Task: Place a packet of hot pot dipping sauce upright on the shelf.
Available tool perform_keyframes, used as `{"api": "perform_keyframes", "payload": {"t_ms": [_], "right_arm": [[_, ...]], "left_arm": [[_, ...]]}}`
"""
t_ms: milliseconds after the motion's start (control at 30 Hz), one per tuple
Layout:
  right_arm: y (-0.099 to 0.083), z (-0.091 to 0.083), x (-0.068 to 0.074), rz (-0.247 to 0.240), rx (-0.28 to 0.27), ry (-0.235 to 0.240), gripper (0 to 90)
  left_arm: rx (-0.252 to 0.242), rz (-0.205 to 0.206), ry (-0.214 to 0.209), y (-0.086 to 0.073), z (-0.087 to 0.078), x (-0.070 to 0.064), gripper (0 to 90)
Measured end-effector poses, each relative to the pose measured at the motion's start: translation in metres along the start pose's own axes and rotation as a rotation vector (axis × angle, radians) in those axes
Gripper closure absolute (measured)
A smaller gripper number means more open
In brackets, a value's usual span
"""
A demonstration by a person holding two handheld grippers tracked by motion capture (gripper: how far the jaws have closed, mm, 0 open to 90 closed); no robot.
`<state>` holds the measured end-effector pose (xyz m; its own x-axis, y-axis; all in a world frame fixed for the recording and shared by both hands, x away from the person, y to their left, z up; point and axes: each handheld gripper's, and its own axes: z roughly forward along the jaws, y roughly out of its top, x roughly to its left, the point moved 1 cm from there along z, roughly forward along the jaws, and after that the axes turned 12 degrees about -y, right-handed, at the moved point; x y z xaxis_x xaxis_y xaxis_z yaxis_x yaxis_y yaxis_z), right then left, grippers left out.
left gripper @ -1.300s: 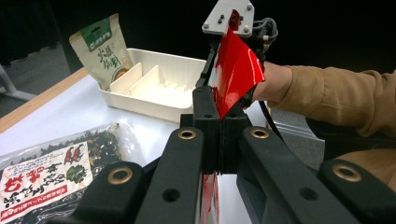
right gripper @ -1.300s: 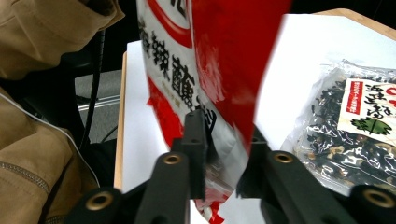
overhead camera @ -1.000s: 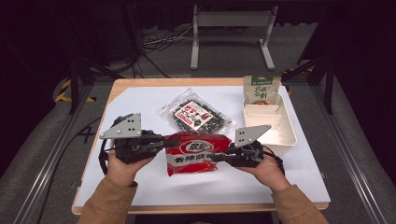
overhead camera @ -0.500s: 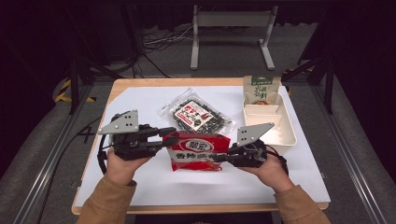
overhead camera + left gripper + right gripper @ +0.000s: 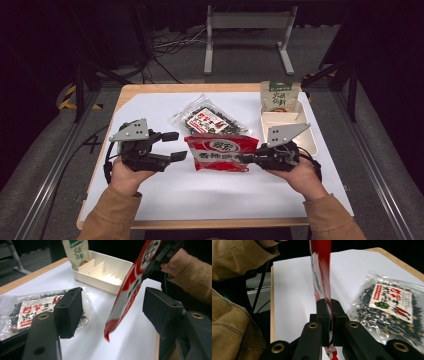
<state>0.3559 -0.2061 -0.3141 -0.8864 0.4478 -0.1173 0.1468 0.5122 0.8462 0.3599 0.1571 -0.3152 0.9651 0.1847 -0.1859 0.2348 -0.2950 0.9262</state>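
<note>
While clamped in right tongs, red packet beside spread left tongs.

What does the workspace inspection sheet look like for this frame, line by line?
Surface: wooden table under a white sheet.
Job's things: red snack bag, held clear of the sheet by one edge.
Clutter: clear bag of dark snack lying flat; white divided tray; green pouch at the tray's far end.
Grippers: right claw shut on the red bag's edge; left claw open, beside the bag's other edge, not touching.
Cables: black cable loops from the left claw.
Surroundings: metal stand and floor cables beyond the table.
</note>
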Motion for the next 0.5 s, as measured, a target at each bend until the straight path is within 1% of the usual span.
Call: {"api": "perform_keyframes", "payload": {"t_ms": [100,167,200,233,267,367,500], "right_arm": [[0.001,-0.004,-0.003,-0.003,0.003,-0.014,87.5],[0.003,-0.011,-0.010,-0.002,0.012,-0.038,87.6],[0.003,-0.011,-0.010,-0.002,0.012,-0.038,87.6],[0.003,-0.014,-0.012,-0.001,0.015,-0.045,87.5],[0.003,-0.016,-0.015,-0.001,0.017,-0.056,87.5],[0.005,-0.024,-0.022,0.004,0.020,-0.080,87.5],[0.007,-0.033,-0.029,0.006,0.016,-0.110,87.5]], "left_arm": [[0.001,-0.001,0.011,-0.002,-0.001,0.003,30.9],[0.005,-0.003,0.018,-0.005,-0.001,0.005,29.7],[0.006,-0.003,0.019,-0.006,-0.002,0.006,29.7],[0.011,-0.014,0.022,-0.008,-0.002,0.007,29.0],[0.024,-0.034,0.014,-0.009,-0.001,0.008,29.2],[0.044,-0.034,0.025,-0.013,-0.001,0.012,29.2],[0.044,-0.040,0.035,-0.017,-0.001,0.014,28.3]]}}
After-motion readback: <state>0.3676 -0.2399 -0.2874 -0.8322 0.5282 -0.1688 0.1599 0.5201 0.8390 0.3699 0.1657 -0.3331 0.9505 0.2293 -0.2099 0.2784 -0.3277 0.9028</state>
